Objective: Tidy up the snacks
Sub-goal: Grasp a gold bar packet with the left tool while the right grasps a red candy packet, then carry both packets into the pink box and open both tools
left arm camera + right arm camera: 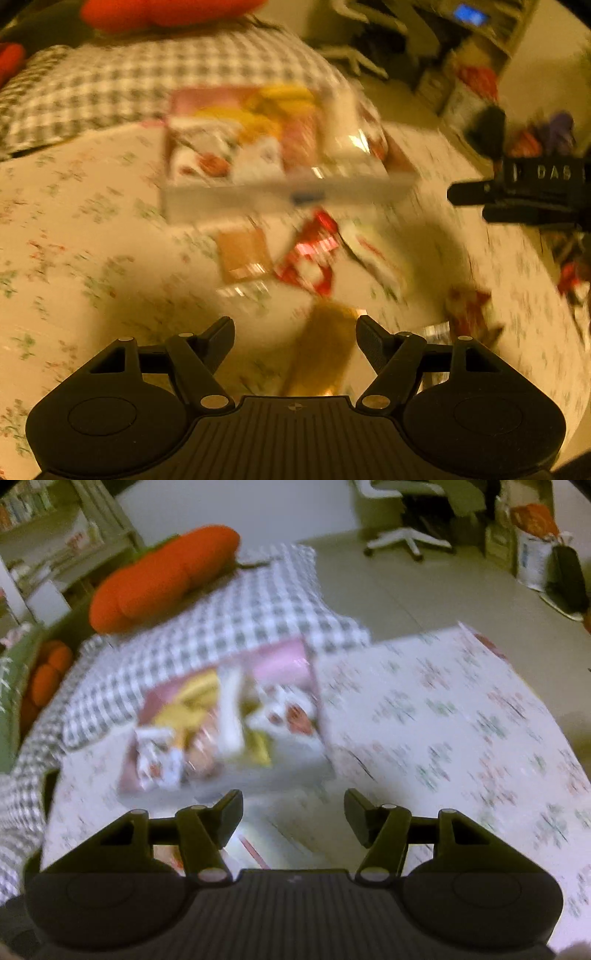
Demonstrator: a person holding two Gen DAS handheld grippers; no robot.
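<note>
Left claw (295, 343): jaws spread wide, nothing held, hovering above a gold packet (325, 350) on the floral-covered counter (92, 240). Right claw (293, 819): likewise wide and empty, nearer the clear box (280, 192). Beyond the left claw: loose snacks on the counter, namely a tan packet (243, 254), a red-and-white packet (312, 254), and another red wrapper (469, 310) off to the right. Behind these, the box, already holding several packets. Checked blanket (240, 620) and orange cushion (162, 576) farther back.

Step judged in hand: gathering loose packets into the box. Next move likely calls for lowering over the gold packet and closing squarely.

Writing: only "DAS" legible on the right claw's body; packet labels too blurred.
</note>
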